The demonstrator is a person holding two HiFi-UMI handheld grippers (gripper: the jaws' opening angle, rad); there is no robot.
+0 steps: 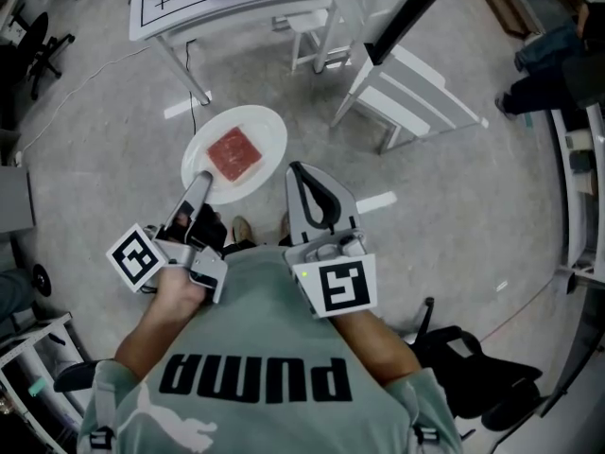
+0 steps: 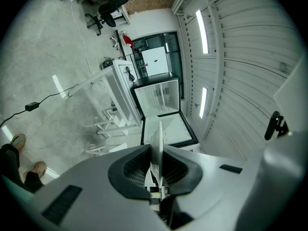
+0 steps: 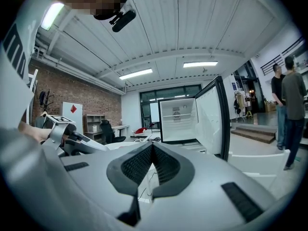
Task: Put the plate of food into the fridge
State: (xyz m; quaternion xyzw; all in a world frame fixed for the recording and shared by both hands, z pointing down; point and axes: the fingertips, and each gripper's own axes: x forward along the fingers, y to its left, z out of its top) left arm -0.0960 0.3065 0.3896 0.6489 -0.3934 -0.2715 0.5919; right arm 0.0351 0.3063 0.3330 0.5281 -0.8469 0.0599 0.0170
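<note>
Plate of food (image 1: 269,130) was seen at upper centre of the head view, its near rim hidden where the left gripper (image 1: 202,180) was clamped on it; the right gripper (image 1: 296,170) was closed on nothing.

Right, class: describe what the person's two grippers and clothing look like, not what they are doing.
Both the left gripper and right gripper have pale grey bodies, black ribbed pads and a white cube with black square markers. The person wears a short-sleeved grey-green T-shirt with black lettering.
</note>
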